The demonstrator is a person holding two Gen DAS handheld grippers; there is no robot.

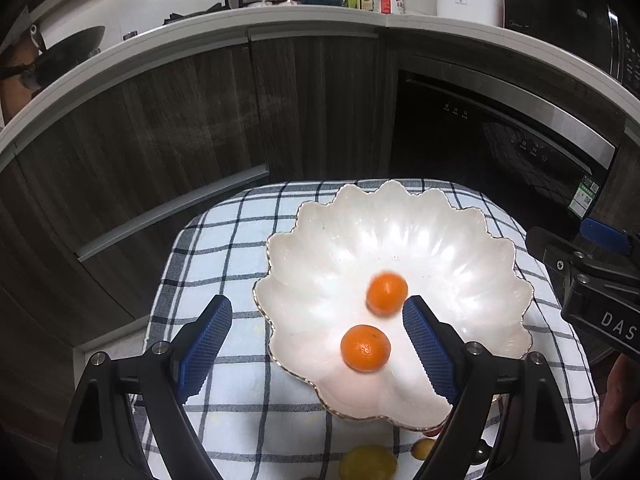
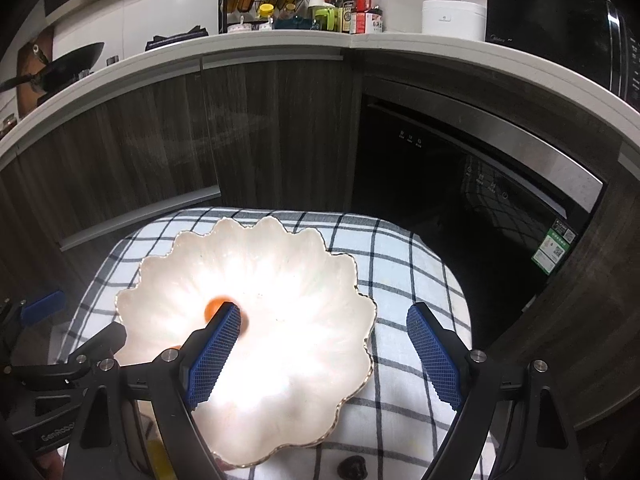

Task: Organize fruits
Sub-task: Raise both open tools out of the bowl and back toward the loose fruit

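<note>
Pearly white scalloped bowl [image 1: 400,248] on the checked cloth [image 1: 224,248] holds 2 oranges, the blurred farther orange [image 1: 387,294] perhaps rolling, so with left gripper [image 1: 318,346] and right gripper [image 2: 322,354] spread empty, it could escape.

I read "DAS" on the right gripper [image 1: 600,280] body, "GenRobo" on the left gripper [image 2: 44,368], "Midea" on the microwave [image 2: 552,20].
</note>
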